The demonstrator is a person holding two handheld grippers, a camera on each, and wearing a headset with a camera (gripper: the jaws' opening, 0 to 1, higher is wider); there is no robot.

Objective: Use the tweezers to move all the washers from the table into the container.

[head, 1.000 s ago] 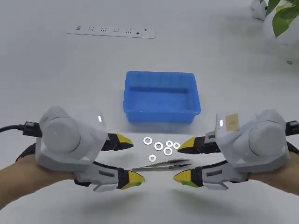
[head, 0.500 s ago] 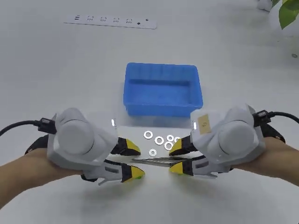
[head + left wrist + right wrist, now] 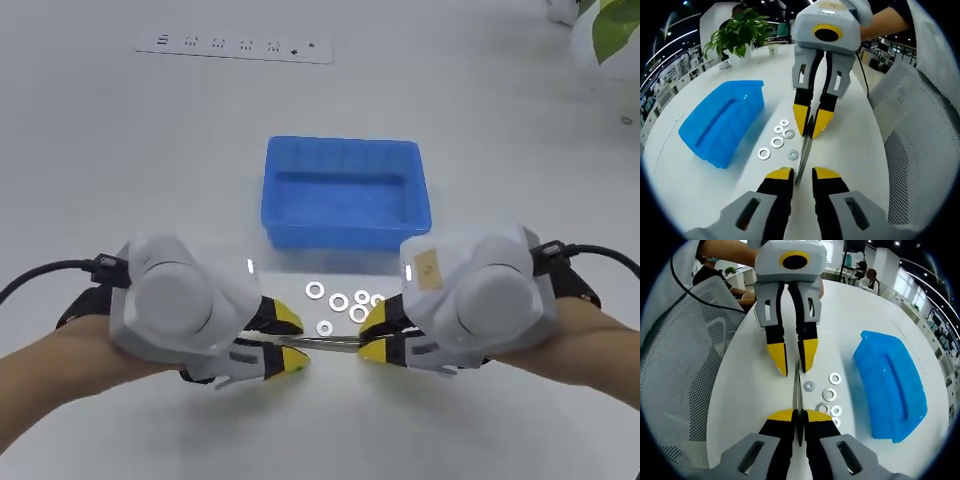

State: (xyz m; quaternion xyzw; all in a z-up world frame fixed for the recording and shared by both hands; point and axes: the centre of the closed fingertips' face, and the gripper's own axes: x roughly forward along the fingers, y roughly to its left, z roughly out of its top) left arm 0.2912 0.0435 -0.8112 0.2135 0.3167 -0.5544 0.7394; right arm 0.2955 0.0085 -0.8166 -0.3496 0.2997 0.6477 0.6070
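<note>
The right gripper (image 3: 799, 415) is pinching the tweezers (image 3: 797, 385). The left gripper (image 3: 802, 172) is straddling their tip, jaws narrowly apart.

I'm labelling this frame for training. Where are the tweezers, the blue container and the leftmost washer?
tweezers (image 3: 322, 341): head view, middle of the shaft.
blue container (image 3: 345, 236): head view, near outer wall.
leftmost washer (image 3: 311, 291): head view, left side of its ring.

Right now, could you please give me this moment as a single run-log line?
right gripper: shut on tweezers | left gripper: open astride tweezers' other end | washers: on table | container: no washers inside
</note>
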